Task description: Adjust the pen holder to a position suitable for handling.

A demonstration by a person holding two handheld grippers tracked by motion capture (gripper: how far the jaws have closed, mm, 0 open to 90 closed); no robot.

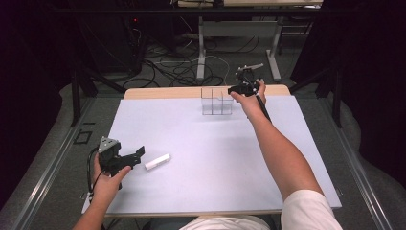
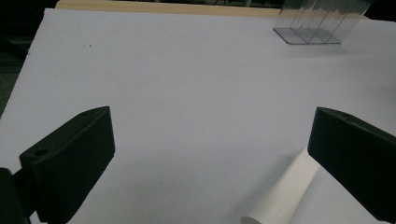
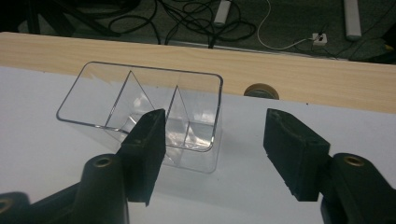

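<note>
White cylinder [image 1: 157, 162] lying at lower left of the surface [image 1: 201, 158], just beside left claw [image 1: 136, 155] gaping apart, right claw [image 1: 238, 88] hovering apart by clear divided box [image 1: 216, 101] at upper centre; probably approaching pickup, next needing straddling and closing.

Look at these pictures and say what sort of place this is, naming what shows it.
Probably a lab or workshop set up for recording handling tasks: a table covered by a plain white sheet, loose cables on the floor behind, and hand-held grippers, left and right.
</note>
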